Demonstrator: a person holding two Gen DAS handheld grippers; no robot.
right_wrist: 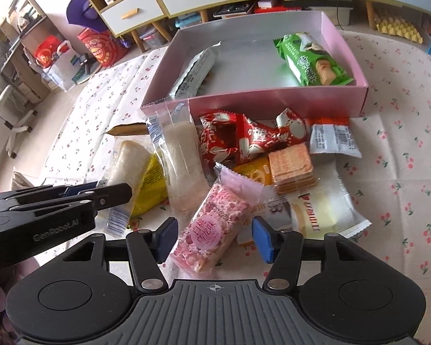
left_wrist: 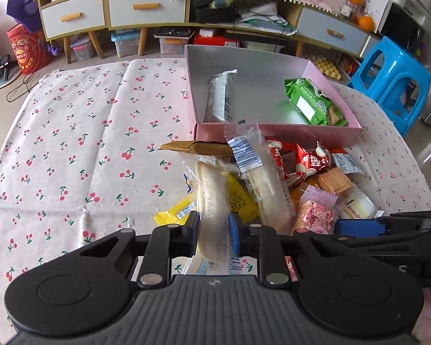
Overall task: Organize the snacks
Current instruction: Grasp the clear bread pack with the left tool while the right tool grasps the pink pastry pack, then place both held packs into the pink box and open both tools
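left wrist view: left gripper (left_wrist: 214,231) clamped on a long pale rice cracker in crinkly clear wrap (left_wrist: 212,198), at the near edge of the snack pile (left_wrist: 296,172) on the cherry-print cloth (left_wrist: 86,143). right gripper (right_wrist: 214,240) half spread, pads either side of the pink speckled bar (right_wrist: 212,230), not pressing; glossy pink box (right_wrist: 273,100) sits behind the pile.

Matt printed cotton-like cloth (left_wrist: 80,149), pink card box (right_wrist: 273,102) w/ silvery satin inside, glossy clear plastic wrappers (right_wrist: 184,155), matt black plastic tongs (right_wrist: 215,240)
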